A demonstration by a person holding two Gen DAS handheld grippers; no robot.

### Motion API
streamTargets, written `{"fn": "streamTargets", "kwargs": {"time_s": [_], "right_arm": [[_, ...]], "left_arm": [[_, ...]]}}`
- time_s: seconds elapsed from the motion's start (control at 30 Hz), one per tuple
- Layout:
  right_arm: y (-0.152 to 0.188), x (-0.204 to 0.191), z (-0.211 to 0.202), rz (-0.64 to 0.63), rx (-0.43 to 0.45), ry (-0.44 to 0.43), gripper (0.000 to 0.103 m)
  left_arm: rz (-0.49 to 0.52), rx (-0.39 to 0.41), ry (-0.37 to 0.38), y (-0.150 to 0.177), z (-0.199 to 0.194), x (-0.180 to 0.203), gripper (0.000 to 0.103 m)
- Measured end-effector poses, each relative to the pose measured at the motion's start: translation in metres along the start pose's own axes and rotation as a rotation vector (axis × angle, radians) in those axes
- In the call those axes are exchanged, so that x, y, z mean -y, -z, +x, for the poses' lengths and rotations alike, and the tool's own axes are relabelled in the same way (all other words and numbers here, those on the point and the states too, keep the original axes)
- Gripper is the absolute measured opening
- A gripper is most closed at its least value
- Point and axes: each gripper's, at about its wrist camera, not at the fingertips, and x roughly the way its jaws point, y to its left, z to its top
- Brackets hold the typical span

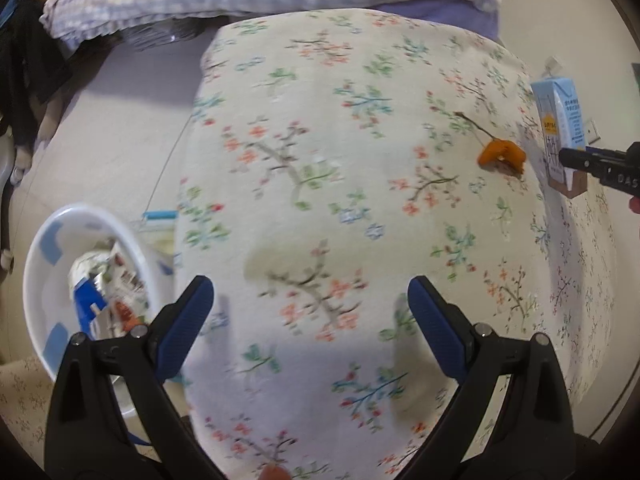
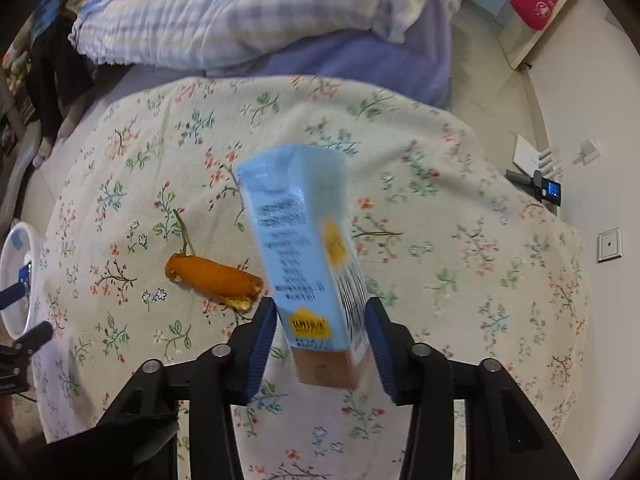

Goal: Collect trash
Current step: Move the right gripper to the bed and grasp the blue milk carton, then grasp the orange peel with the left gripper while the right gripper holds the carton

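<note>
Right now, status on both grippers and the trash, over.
Right gripper shut on blue carton. Left gripper open, empty, over floral cloth. Orange peel loose beside carton. White bin at cloth's left edge; path clear.

A bed carries the scene, its sheet pale lilac. Over the near part lies a cream floral cloth with sprigs in red, green and blue, draped over a rounded bulk. On that cloth, towards the right, lies an orange peel with a thin stem pointing far-left. Just right of the peel a light blue carton stands tilted; whether its base touches the cloth cannot be told. At the far end a checked quilt in lilac and white lies bunched across the sheet. Dark clothing lies at the far left edge.
</note>
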Motion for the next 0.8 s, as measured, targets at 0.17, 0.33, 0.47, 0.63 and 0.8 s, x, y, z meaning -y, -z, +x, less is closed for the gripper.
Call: {"fn": "streamTargets", "kwargs": {"time_s": [0.17, 0.33, 0.47, 0.63, 0.8], "right_arm": [[0.021, 0.036, -0.014, 0.064, 0.017, -0.021, 0.041], [0.048, 0.075, -0.024, 0.121, 0.003, 0.0, 0.041], [0.07, 0.103, -0.029, 0.164, -0.005, 0.009, 0.041], [0.089, 0.128, -0.03, 0.198, -0.01, 0.002, 0.041], [0.101, 0.141, -0.029, 0.216, -0.014, -0.012, 0.041]], "left_arm": [[0.071, 0.002, 0.035, -0.012, 0.008, 0.036, 0.097], [0.133, 0.016, 0.065, -0.03, 0.01, 0.072, 0.097], [0.163, 0.036, 0.098, -0.051, 0.017, 0.09, 0.094], [0.208, 0.069, 0.135, -0.068, 0.022, 0.117, 0.081], [0.359, 0.112, 0.103, -0.075, 0.031, 0.142, 0.078]]}}
